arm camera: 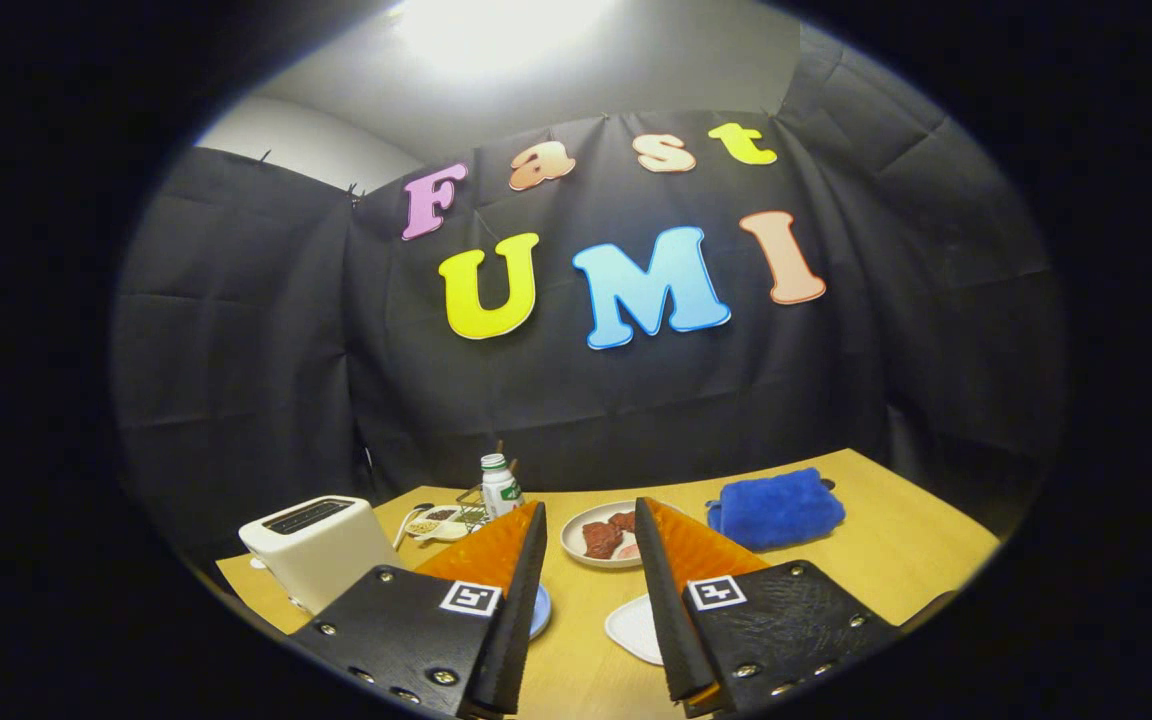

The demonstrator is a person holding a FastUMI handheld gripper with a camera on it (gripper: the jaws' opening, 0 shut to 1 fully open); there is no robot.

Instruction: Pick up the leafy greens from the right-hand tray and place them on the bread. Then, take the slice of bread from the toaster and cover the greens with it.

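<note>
The toaster [321, 548] sits on the wooden table [896, 550] just off my left finger, and I honestly can't make out the greens or the bread from up here. My gripper [591, 545] is hanging above the table with the fingers spread wide and nothing between them. There's a plate of red meat [604, 535] just ahead in the gap, a white tray [636, 628] peeking out by my right finger, a blue plate [540, 610] edge by my left, a blue cloth [776, 508] off to the right, and a green-labelled bottle [499, 485] further back.
</note>
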